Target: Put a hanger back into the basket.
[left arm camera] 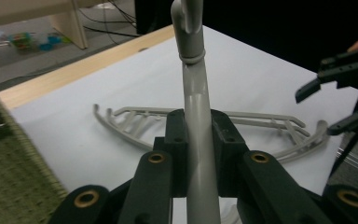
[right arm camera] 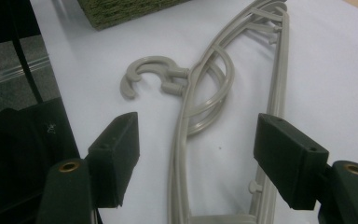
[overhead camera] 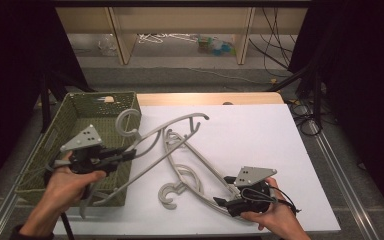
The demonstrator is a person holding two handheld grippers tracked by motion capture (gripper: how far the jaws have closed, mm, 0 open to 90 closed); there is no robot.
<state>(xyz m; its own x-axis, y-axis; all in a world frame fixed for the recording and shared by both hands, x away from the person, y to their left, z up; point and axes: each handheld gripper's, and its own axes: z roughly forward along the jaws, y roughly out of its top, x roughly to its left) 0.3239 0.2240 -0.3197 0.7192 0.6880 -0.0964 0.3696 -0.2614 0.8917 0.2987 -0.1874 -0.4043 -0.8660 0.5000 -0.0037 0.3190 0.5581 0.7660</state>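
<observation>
White table (overhead camera: 260,130): landmark. Green woven basket (overhead camera: 80,117) sits at its left edge. One grey hanger (overhead camera: 152,142) is lifted, slanting from the basket's near corner over the table, hook above the basket rim. Second hanger (overhead camera: 192,172) lies flat mid-table. Left gripper (overhead camera: 127,155) clenched on the lifted hanger's neck. Right gripper (overhead camera: 220,201) released, jaws wide astride the flat hanger's near end.

1. High view: fixed cam above the person's side, looks fwd & down over the whole surface (overhead camera: 260,130).
2. Left gripper view: rides the left tongs (left arm camera: 196,140), very close, faces across the surface toward the right tongs (left arm camera: 335,105).
3. Right gripper view: rides the right tongs (right arm camera: 205,158), low & close, faces the basket (right arm camera: 121,11).
4. Shared by all: the flat-lying hanger (overhead camera: 190,170) (left arm camera: 205,116) (right arm camera: 223,107).
</observation>
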